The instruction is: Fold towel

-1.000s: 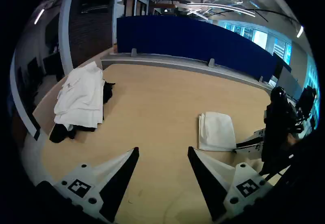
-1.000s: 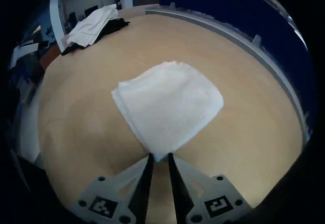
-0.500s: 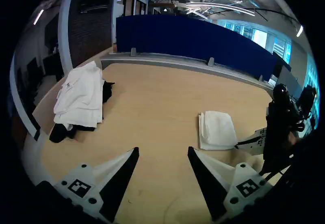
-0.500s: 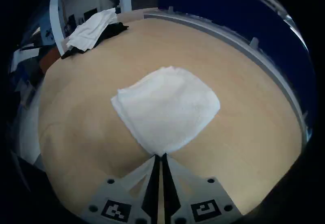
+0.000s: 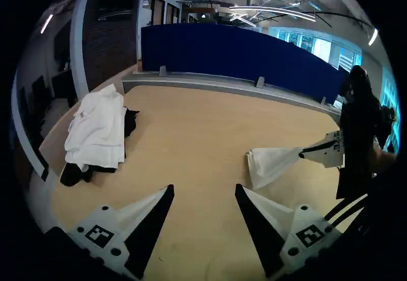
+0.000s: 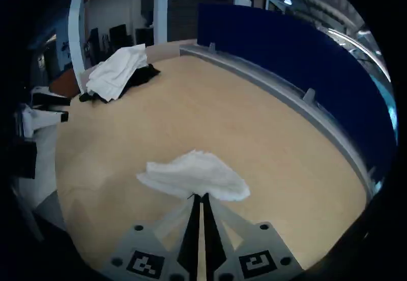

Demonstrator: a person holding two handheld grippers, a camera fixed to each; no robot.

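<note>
A folded white towel [image 6: 196, 176] hangs lifted off the wooden table [image 6: 229, 123], pinched at its near corner by my right gripper [image 6: 198, 198], which is shut on it. In the left gripper view the same towel [image 5: 268, 161] droops from the right gripper [image 5: 303, 153] at the right, one end still touching the table [image 5: 203, 128]. A dark-sleeved arm holds that gripper. My left gripper [image 5: 203, 189] stands open above the near part of the table, with nothing between its fingers, well to the left of the towel.
A pile of white towels [image 5: 96, 125] lies on dark cloth [image 5: 74, 171] at the table's left edge; the same pile [image 6: 117, 69] sits at the far left in the right gripper view. A blue partition [image 5: 239, 52] runs behind the table's grey back rim [image 5: 224, 85].
The right gripper shut on the towel's near corner and raised it, so the towel went from lying flat to hanging. The left gripper stayed open and barely moved.
</note>
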